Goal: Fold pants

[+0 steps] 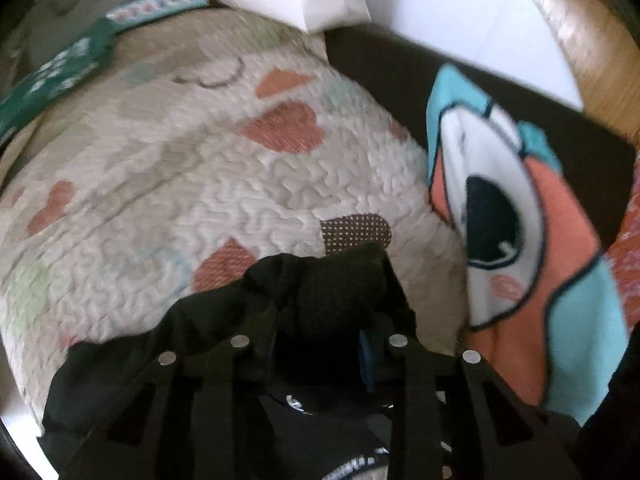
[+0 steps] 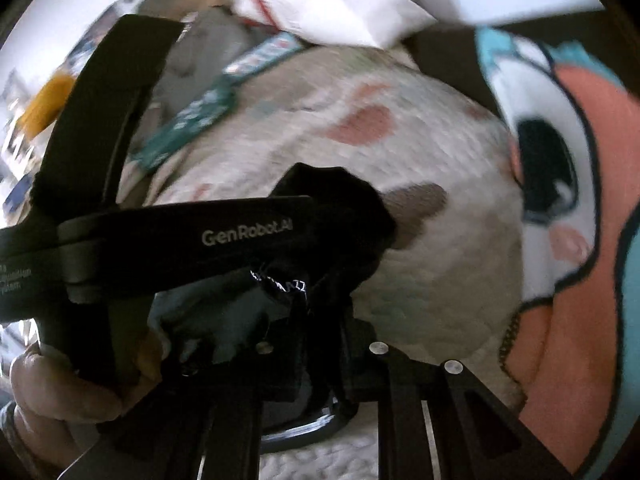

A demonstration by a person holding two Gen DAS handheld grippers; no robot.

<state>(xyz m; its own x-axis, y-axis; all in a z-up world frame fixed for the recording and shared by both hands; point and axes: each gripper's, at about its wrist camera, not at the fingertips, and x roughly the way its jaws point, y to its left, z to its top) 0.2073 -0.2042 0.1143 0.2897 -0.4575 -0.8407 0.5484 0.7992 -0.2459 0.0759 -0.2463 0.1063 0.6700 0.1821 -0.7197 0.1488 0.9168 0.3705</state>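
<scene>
1 black pants (image 1: 320,304), bunched on the quilted bed cover (image 1: 168,184). 2 tongs: left tongs (image 1: 320,344) and right tongs (image 2: 320,320) each clamp pants fabric, apparently. 1 cartoon blanket (image 1: 520,240) beside pants.

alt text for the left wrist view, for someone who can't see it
The left gripper is shut on bunched black pants, held over a cream quilt with heart patches. A blanket printed with a cartoon face lies to the right.
</scene>
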